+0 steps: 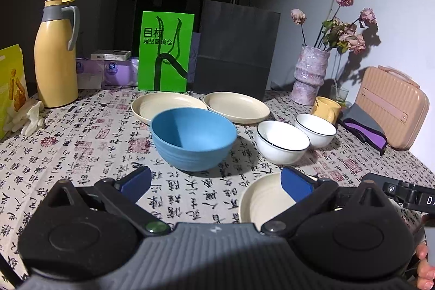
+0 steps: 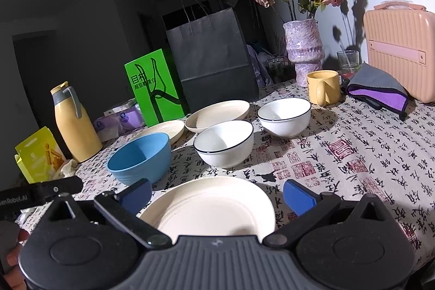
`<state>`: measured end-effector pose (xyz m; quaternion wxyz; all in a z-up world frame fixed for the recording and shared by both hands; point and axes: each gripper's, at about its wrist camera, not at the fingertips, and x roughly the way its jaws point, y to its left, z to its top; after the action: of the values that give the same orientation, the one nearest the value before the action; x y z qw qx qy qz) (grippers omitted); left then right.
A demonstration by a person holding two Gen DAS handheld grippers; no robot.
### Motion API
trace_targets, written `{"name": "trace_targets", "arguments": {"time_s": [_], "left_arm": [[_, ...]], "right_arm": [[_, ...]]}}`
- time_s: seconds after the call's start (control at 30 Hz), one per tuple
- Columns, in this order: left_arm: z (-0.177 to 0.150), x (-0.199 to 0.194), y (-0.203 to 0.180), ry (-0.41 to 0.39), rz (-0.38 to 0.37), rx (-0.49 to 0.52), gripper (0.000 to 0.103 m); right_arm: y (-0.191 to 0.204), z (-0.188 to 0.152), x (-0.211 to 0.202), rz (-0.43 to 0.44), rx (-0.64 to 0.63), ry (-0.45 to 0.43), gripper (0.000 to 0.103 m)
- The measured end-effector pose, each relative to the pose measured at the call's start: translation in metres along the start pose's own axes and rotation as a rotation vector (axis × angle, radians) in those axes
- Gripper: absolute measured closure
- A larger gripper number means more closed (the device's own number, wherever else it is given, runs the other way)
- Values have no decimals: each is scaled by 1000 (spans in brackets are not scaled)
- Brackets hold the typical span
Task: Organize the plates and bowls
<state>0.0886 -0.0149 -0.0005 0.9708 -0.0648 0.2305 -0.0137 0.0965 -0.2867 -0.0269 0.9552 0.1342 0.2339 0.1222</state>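
Here the left gripper (image 1: 216, 182) hangs above the patterned cloth of the counter (image 1: 81, 154) with its blue-padded fingers (image 1: 136, 181) spread wide and nothing between them. Straight ahead of it sits the blue bowl (image 1: 193, 139), upright and apart from the fingers. Behind the bowl lie two cream plates side by side, the left plate (image 1: 163, 103) partly hidden by the bowl's rim and the right plate (image 1: 237, 107) just beside it. To the right stand two white bowls with dark rims, the nearer white bowl (image 1: 282, 142) just beside the farther white bowl (image 1: 316, 129); whether they touch is hard to tell.

The right gripper (image 2: 217, 195) is likewise wide open and empty, its fingers (image 2: 297, 196) straddling the near cream plate (image 2: 214, 205), which lies flat on the cloth below and ahead of them; contact with the pads is probably none, though the gripper body hides the plate's near rim. That same plate shows at the left gripper's right finger.

Along the back stand a yellow thermos (image 1: 55, 56), a green bag (image 1: 165, 52), a dark paper bag (image 1: 236, 50), a vase of dried roses (image 1: 310, 75), a yellow mug (image 2: 323, 87) and a pink case (image 2: 399, 50).
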Motion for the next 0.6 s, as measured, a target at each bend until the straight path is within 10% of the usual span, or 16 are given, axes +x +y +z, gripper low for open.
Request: {"name": "trace_targets", "arguments": {"time_s": [0.6], "left_arm": [[37, 14, 34, -26, 8, -39, 0]], "right_arm": [[37, 33, 37, 10, -20, 32, 0]]}}
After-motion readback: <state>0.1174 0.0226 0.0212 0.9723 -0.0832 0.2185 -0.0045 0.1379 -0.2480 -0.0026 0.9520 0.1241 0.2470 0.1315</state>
